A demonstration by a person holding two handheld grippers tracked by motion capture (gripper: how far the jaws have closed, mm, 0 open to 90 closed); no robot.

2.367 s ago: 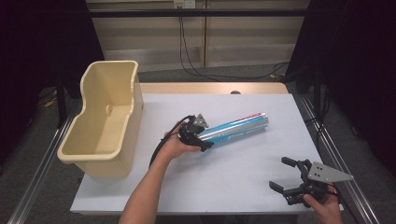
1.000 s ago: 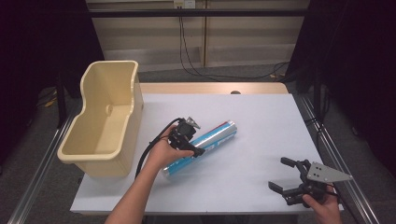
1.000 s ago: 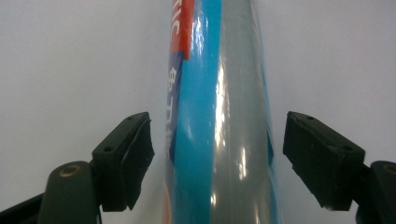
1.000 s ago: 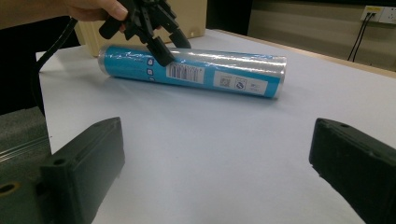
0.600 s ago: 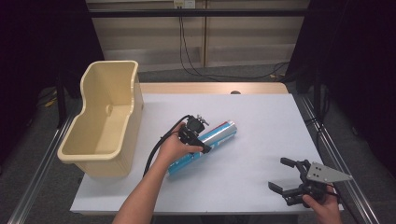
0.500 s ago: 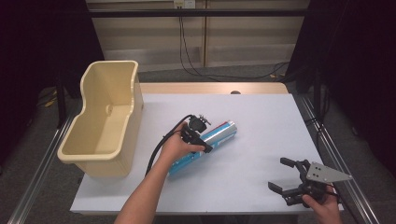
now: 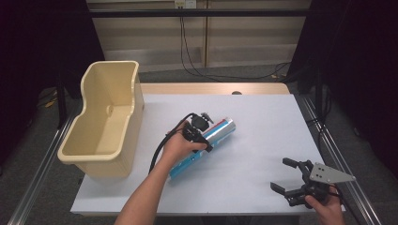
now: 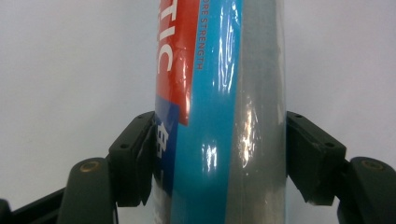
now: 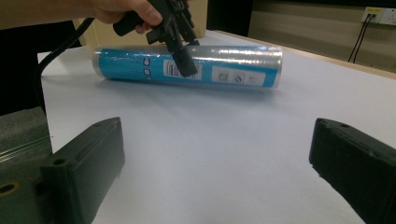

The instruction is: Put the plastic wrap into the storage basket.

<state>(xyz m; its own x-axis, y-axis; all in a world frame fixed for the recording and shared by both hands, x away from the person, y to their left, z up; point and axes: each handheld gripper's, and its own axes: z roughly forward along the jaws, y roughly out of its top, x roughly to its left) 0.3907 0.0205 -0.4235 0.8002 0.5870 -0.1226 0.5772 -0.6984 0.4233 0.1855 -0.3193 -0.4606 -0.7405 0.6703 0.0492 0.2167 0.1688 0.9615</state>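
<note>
Blue tube (image 7: 205, 145), earlier crosswise, now steeper within left tongs (image 7: 201, 132).

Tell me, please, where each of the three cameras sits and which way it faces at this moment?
High view: above the person's side, looking forward and down on the white table; both forearms and the right gripper show.
Left gripper view: on the left gripper, looking along its jaws, which flank the wrapped tube.
Right gripper view: low over the table, facing the tube and the left hand.
All three share the tube.
</note>
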